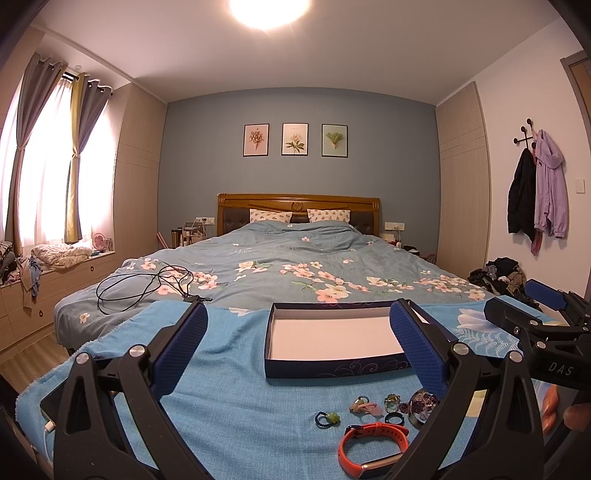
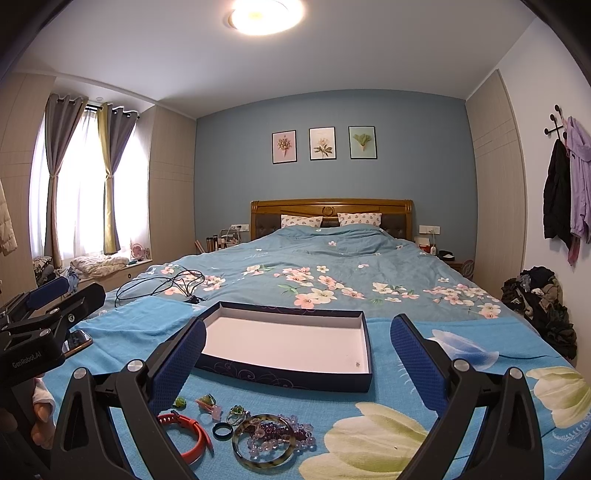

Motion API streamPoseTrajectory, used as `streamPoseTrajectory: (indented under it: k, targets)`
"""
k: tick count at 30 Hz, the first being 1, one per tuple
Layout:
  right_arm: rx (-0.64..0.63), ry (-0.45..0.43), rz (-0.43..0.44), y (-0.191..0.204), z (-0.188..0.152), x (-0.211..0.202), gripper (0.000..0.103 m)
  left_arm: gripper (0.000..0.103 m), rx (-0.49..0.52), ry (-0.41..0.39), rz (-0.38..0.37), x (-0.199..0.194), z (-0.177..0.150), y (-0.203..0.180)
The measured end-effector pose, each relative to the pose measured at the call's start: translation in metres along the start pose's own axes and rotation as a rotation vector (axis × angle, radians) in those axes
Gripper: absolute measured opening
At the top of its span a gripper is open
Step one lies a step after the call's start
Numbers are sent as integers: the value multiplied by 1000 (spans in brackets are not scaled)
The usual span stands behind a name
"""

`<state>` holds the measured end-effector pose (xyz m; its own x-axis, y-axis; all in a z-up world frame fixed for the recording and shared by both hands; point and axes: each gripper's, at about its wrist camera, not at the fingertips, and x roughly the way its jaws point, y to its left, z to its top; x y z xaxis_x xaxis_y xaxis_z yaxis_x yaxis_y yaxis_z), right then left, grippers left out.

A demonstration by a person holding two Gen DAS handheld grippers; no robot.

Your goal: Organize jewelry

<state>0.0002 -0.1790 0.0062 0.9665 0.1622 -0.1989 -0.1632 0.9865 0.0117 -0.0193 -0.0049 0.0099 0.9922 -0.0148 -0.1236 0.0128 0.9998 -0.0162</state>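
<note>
Lying flat, the empty box (image 2: pixel 291 345) has its long side running left to right, behind the orange band (image 1: pixel 373 445). Left gripper (image 1: pixel 299 347) and right gripper (image 2: pixel 299 354) both spread wide, holding nothing.

I see a bright room | ceiling lamp (image 1: pixel 269 9) glares white | window (image 1: pixel 48 162) blown out on the left | sharp focus | edges curve, corners dark

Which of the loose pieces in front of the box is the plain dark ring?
The small dark ring, lying between the orange band and the tortoiseshell bangle; its neighbouring rings carry green stones.
</note>
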Motion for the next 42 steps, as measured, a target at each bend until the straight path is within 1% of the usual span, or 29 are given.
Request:
streamPoseTrajectory:
  k: [20,24,28,31,33,36,38,39,41,42]
  targets:
    - [13,15,13,-2,-3,4,97,97,0,16,-8,4,-4,0]
    - [20,27,18,-6,-4,5,97,97,1,27,-14,7,-6,1]
    - [27,57,28,-10,-5,8,97,97,1,66,-33,14,-10,5]
    - [26,112,30,-14,-9,14,97,97,12,123,-49,24,-16,9]
    - [22,183,30,-18,-14,23,97,97,25,183,-75,34,-22,12]
    - [43,303,61,-23,-25,39,95,97,27,266,-111,49,-31,16]
    - [56,369,85,-26,-33,47,84,97,29,325,-140,57,-39,19]
    - [61,412,104,-28,-38,52,82,97,36,363,-162,62,-43,20]
    - [68,455,131,-28,-44,56,69,93,41,409,-210,69,-50,20]
    - [70,477,146,-28,-45,58,68,92,50,435,-233,72,-55,18]
